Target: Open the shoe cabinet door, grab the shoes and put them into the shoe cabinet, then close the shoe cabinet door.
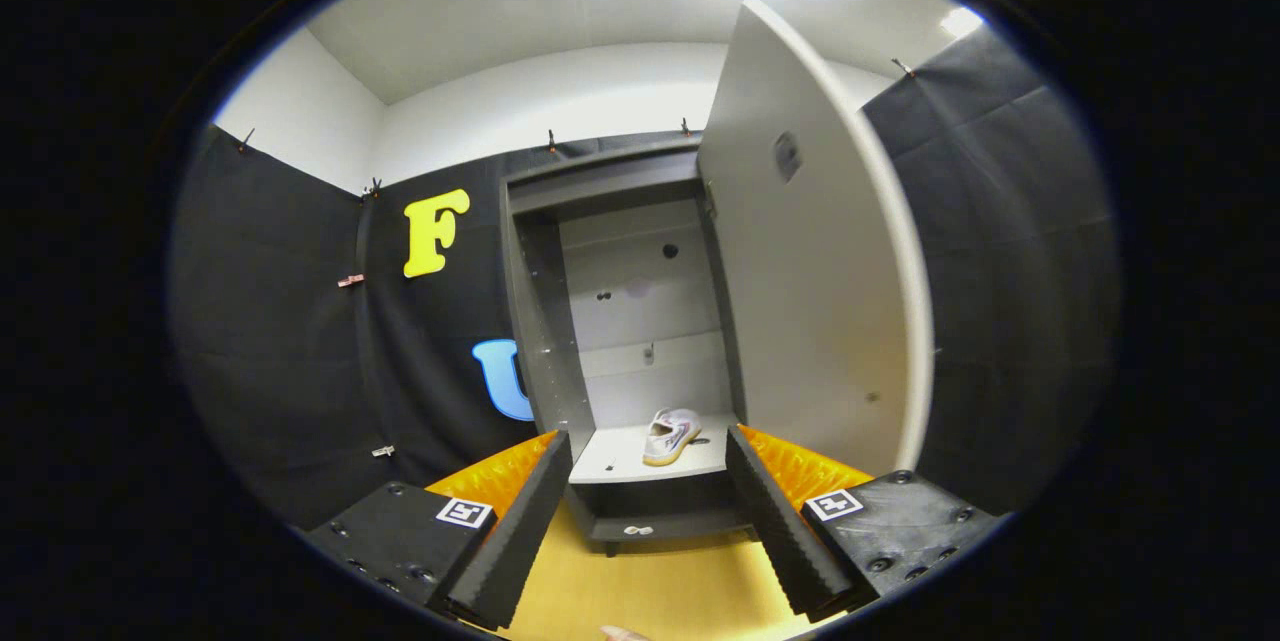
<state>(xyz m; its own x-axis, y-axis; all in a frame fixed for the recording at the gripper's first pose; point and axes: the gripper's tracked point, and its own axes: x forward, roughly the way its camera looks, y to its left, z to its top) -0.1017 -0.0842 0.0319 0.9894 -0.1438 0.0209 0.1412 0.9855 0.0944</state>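
Black cloth lines the booth on the left and right of the frame, with a white wall and ceiling above and a pale wooden floor (pixel 640 591) at the bottom centre. The shoe cabinet (pixel 540 321) stands in the middle of the frame, its door (pixel 810 301) swung wide open to the right, edge-on towards the camera. One light-coloured shoe (pixel 670 436) lies on the lower shelf (pixel 620 456), towards its right side, toe pointing roughly forward; a small pale object rests on the bottom ledge below, too small to identify.

The gripper (pixel 648 511) is spread wide and holds nothing, its fingers framing the shelf from a short way back. It points level and straight at the cabinet opening, slightly above floor height, centred on the lower shelf.

Judging from this, the shoe is stowed and closing the door looks like the remaining step. The risk lies in the door's position: it stands far to the right of the fingers, so a push has to come from its outer face or free edge. A glancing contact near the hinge would barely move it, and a hard swing could slam it and jolt the shoe. If the shoe sits close to the shelf front, the closing door might catch it.
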